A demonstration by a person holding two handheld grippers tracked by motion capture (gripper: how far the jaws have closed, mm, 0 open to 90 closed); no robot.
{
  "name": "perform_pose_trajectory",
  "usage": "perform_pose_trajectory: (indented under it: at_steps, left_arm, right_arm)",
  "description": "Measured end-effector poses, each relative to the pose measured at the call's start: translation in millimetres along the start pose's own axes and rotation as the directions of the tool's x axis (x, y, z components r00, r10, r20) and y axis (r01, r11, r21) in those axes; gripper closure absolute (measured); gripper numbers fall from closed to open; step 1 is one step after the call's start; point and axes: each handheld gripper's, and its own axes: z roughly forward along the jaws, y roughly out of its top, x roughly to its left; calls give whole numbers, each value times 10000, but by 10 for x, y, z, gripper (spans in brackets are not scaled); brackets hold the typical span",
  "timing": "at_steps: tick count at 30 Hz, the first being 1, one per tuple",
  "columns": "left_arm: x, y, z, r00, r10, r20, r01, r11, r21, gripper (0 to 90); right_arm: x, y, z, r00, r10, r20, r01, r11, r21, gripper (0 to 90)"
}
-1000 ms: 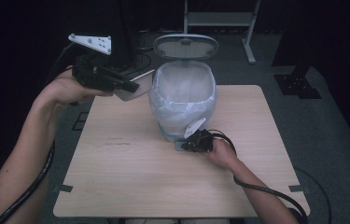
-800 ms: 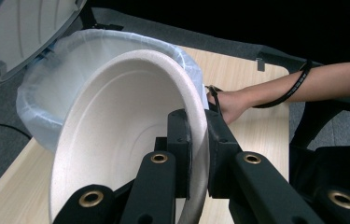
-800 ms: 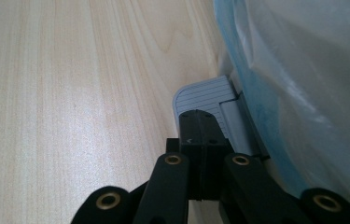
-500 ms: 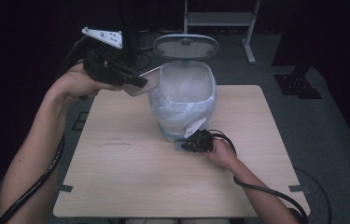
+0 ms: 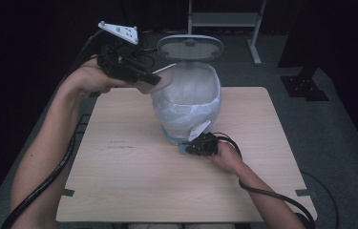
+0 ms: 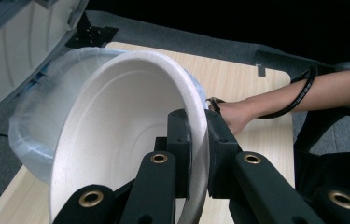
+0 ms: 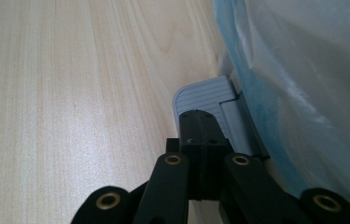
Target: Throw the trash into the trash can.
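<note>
A pale blue pedal bin lined with a white bag stands mid-table with its lid raised. My left gripper hovers at the bin's upper left rim, shut on the edge of a white foam bowl. In the left gripper view the bowl is tilted on its side with its hollow facing the camera, just above the bag's mouth, and my left gripper pinches its rim. My right gripper lies low at the bin's foot, shut, its tips resting on the grey pedal.
The wooden table has bare room in front and to both sides of the bin. A metal frame and a dark stand base sit on the floor behind. Cables trail from both grippers toward the near edge.
My left gripper has carried the bowl to the right and slightly up, from beyond the table's left edge to the bin's rim. The right gripper has stayed on the pedal.
</note>
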Motion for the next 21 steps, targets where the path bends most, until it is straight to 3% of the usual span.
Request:
perform_pose_trajectory:
  at_steps: [13,21]
  left_arm:
    - [70,103,238,9998,147,152,-149,9998,115,829]
    - [144,121,380,9999,18,161,-21,9998,203,829]
  right_arm:
    - [1,0,0,10000,-37,-5,37,10000,1,900]
    - [-2,-2,0,10000,-32,-19,32,10000,-16,900]
